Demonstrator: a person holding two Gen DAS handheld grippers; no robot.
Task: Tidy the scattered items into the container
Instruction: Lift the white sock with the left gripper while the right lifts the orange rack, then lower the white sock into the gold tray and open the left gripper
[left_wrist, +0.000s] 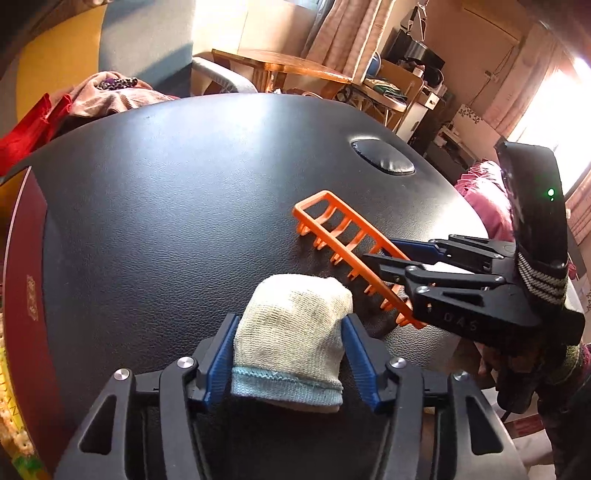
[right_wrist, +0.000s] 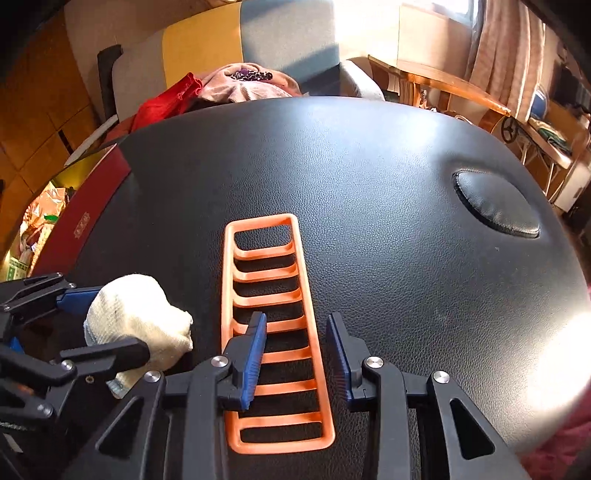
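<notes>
Left gripper (left_wrist: 290, 354) pinches the rolled sock (left_wrist: 291, 332); right gripper (right_wrist: 297, 354) straddles the orange rack's (right_wrist: 273, 295) rail, spread.

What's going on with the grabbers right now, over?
Left gripper straddling rolled sock, pads at its sides. Right gripper open over orange rack, one rail between fingers. Nothing blocking; container not in sight.

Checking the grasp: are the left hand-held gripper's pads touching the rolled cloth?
Touching. The left wrist view shows both blue pads pressed against the sides of the rolled cloth, held by the left hand-held gripper.
</notes>
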